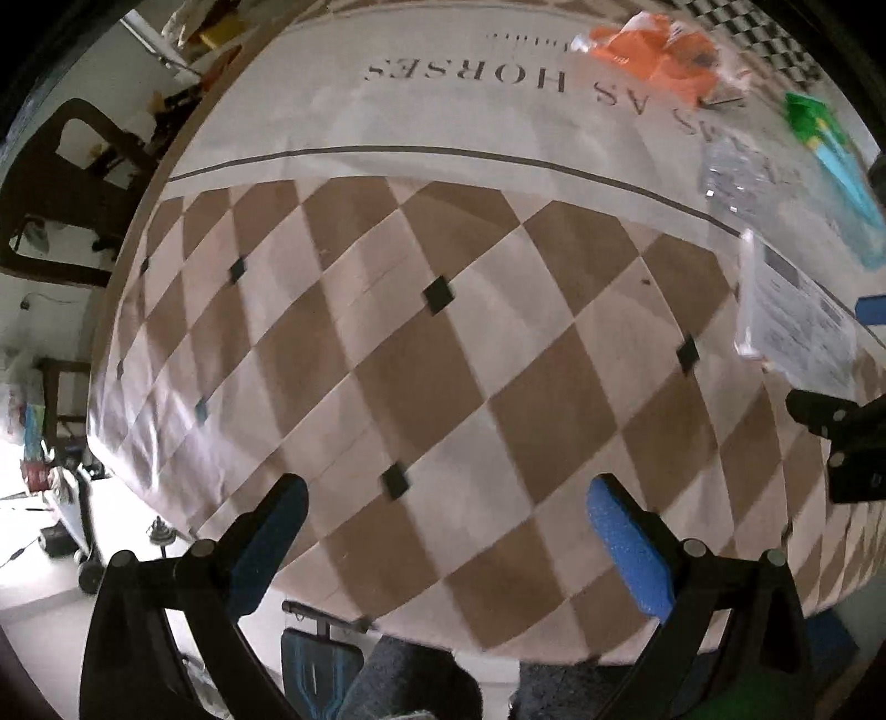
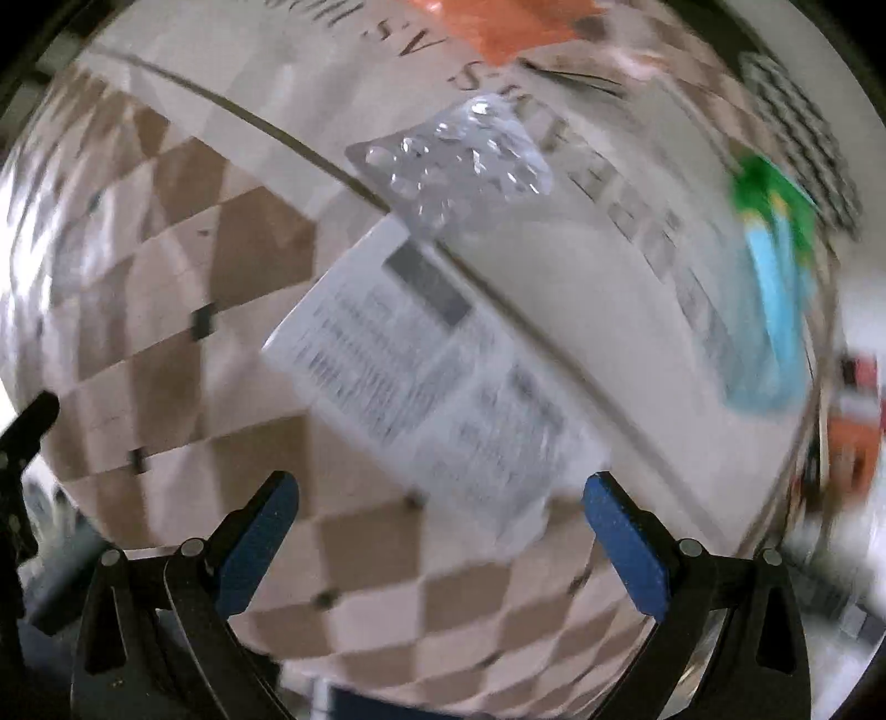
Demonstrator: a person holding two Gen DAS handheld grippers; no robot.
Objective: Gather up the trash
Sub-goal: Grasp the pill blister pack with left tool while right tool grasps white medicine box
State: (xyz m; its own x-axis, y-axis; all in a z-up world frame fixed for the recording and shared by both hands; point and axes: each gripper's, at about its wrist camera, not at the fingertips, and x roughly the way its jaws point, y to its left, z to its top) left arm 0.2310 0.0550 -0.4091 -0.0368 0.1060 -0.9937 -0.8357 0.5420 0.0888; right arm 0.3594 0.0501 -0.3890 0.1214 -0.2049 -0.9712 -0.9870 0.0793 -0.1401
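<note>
A white printed paper leaflet (image 2: 426,365) lies on the checkered tablecloth just ahead of my right gripper (image 2: 440,498), which is open with nothing between its fingers. Beyond it sits a crumpled clear plastic wrapper (image 2: 459,160). An orange wrapper (image 2: 509,22) lies at the far side, and a green and blue packet (image 2: 775,288) at the right. In the left wrist view my left gripper (image 1: 446,509) is open over bare checkered cloth. There the leaflet (image 1: 797,327), the clear plastic (image 1: 742,177), the orange wrapper (image 1: 659,55) and the green and blue packet (image 1: 836,177) all lie to the right.
The table (image 1: 387,343) carries a brown and cream checkered cloth with a printed white band. Its edge curves along the left and bottom. A dark wooden chair (image 1: 66,183) stands off to the left, with floor clutter below. The other gripper's black finger (image 1: 830,421) shows at the right.
</note>
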